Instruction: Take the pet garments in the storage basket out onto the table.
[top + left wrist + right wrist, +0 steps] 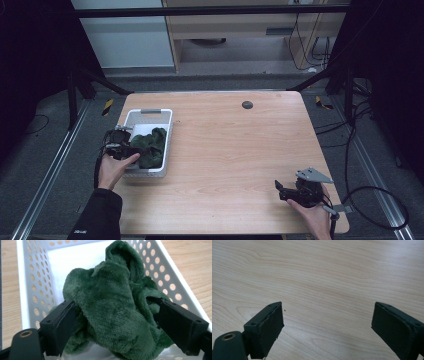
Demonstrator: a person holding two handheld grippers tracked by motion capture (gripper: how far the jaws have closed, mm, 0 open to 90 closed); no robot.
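On the table's near-left: a white perforated basket (pixel 150 116) sits close to the left edge, holding a crumpled dark green fleece cloth (pixel 110 307).
Left gripper: the left gripper (pixel 113 322) reaches into the basket from its near-left side; its jaws stand wide apart on either side of the cloth's bulk, pressing into the pile but not yet pinching it.
Right gripper: the right gripper (pixel 327 327) hovers over bare wood at the near-right of the table (pixel 240 150), jaws spread, nothing between them.
Cloth position: bunched toward the near half of the basket, one fold rising against the right wall; the far half shows bare white floor.
Risk, partial grip: the jaws may close on only the top folds, so the cloth could slide out when lifted.
Risk, snagging: fleece could catch on the wall holes and drag the light basket along.
Risk, basket edge: the basket lies near the table's left edge; a sideways tug could push it off.
Open room: broad bare wood spans the middle and right, with a small dark disc (pixel 247 104) at the far side.
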